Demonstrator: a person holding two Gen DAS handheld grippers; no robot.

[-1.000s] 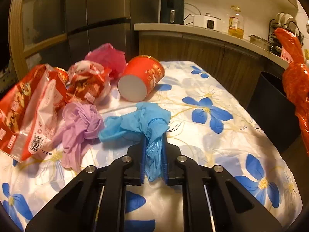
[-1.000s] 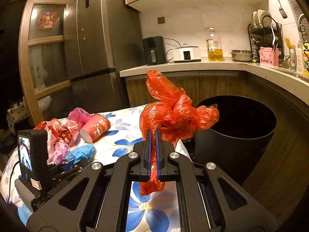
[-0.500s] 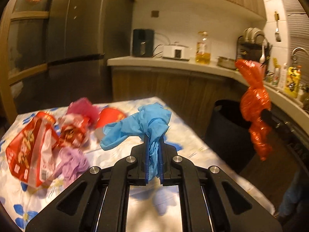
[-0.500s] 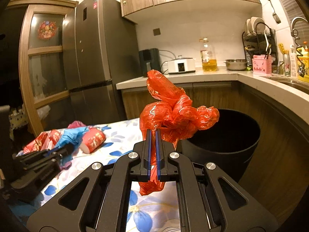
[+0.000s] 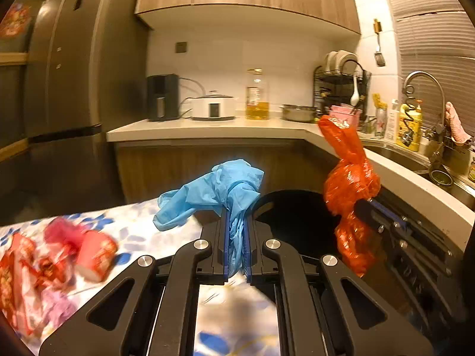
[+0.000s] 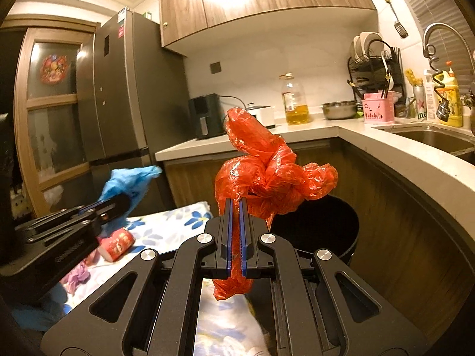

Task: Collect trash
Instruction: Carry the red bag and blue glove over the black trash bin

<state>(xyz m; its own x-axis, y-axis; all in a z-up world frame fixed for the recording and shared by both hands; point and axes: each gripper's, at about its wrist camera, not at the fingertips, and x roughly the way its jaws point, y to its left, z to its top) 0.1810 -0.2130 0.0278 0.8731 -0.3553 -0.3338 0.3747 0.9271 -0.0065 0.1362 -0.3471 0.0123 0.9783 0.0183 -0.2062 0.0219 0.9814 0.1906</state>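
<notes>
My left gripper (image 5: 236,222) is shut on a crumpled blue glove (image 5: 216,187) and holds it in the air over the table's far edge, short of the black trash bin (image 5: 292,207). My right gripper (image 6: 236,207) is shut on a crumpled red plastic bag (image 6: 267,172) and holds it up beside the bin (image 6: 320,225). The bag (image 5: 348,184) and right gripper show at the right of the left wrist view. The glove (image 6: 127,184) and left gripper show at the left of the right wrist view.
On the flowered tablecloth (image 5: 154,237) lie a red paper cup (image 5: 96,252), a pink bag (image 5: 59,231), red wrappers (image 5: 17,267) and a purple bag (image 6: 77,276). A curved counter (image 6: 415,160) with sink wraps behind the bin. A fridge (image 6: 118,103) stands at left.
My left gripper lifted the blue glove off the table and swung right toward the bin. My right gripper, still holding the red bag, shifted slightly nearer the bin.
</notes>
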